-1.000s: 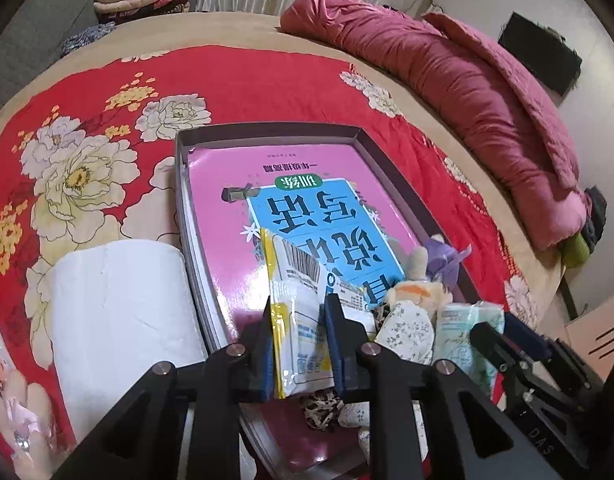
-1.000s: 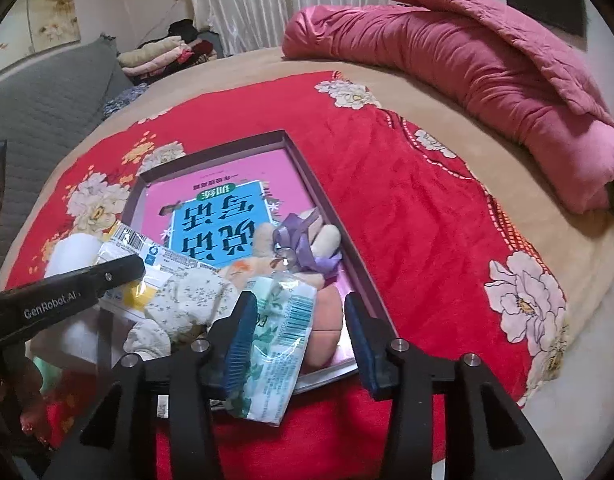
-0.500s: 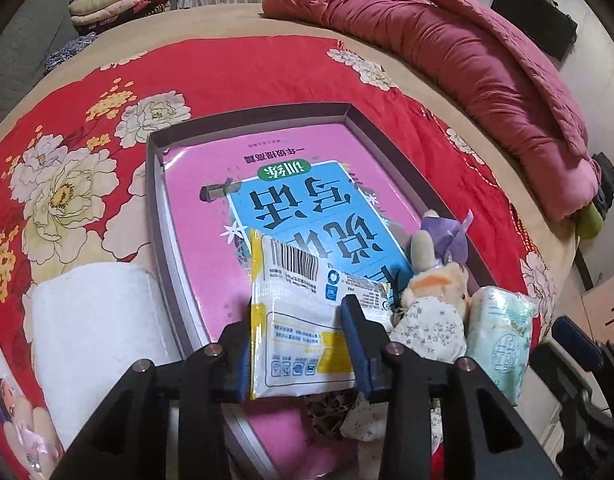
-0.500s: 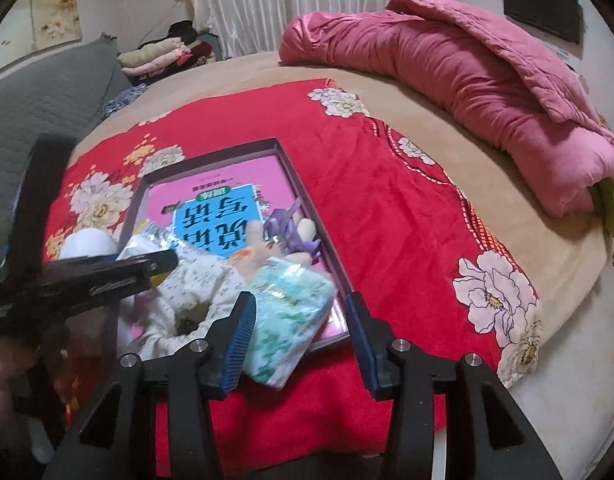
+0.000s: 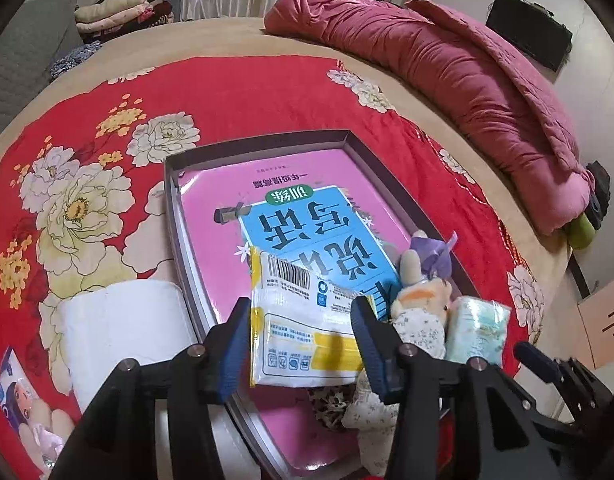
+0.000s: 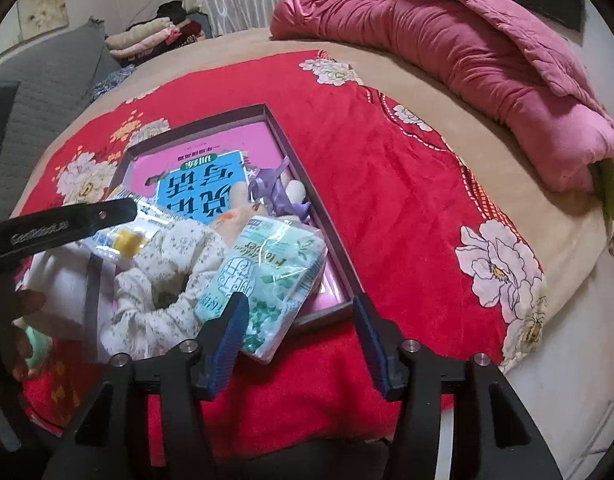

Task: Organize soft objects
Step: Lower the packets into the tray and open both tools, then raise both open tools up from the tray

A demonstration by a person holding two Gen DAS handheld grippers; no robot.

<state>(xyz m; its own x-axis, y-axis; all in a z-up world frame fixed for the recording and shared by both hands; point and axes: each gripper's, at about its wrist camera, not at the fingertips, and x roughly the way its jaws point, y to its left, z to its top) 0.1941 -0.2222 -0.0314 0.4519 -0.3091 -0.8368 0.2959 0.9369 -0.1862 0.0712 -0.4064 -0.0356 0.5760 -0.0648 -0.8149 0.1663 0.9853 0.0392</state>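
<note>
Both my left gripper (image 5: 303, 340) and right gripper (image 6: 301, 330) have just been opening, releasing the yellow-white pack (image 5: 303, 332) and green tissue pack (image 6: 267, 276) at the tray's (image 5: 267, 142) near edge, so I should withdraw straight back without dragging them.

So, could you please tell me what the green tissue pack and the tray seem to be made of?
The tissue pack looks wrapped in thin glossy plastic film: it crinkles and catches glare over the print. The tray seems to be rigid card or thin board, matte grey-brown, with straight walls and sharp corners; I cannot tell which.
</note>
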